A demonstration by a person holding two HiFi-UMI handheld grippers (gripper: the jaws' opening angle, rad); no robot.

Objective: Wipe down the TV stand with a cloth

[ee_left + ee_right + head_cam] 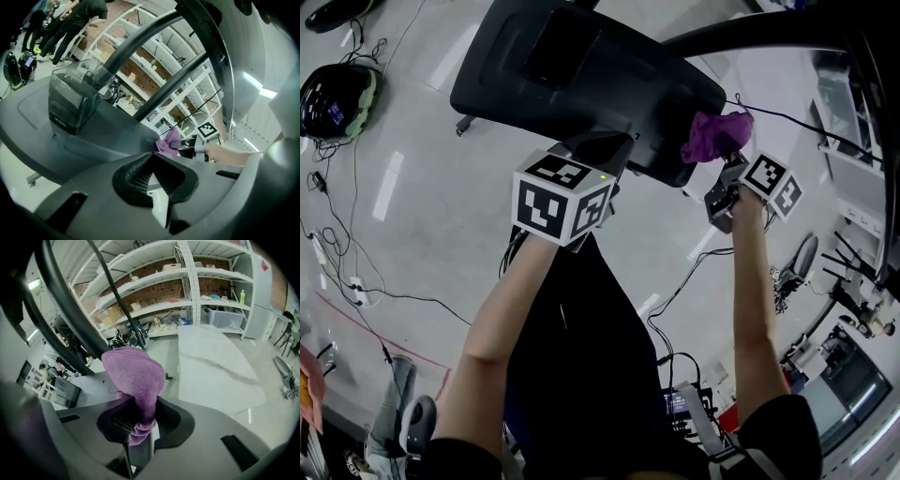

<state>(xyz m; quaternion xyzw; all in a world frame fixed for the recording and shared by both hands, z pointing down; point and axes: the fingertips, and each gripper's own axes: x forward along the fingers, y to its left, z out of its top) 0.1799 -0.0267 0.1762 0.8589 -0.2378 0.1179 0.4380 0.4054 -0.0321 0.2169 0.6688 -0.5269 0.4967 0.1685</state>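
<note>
Cloth [136, 373] (purple) tight in right gripper [134, 427]

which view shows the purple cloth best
The right gripper view: the purple cloth fills the centre, pinched by the right gripper, weave visible. The head view shows it bunched at the edge of the TV stand; the left gripper view, a small distant patch.

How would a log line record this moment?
right tongs: shut on purple terry cloth | cloth: at dark grey TV stand base | left tongs: shut, empty
</note>
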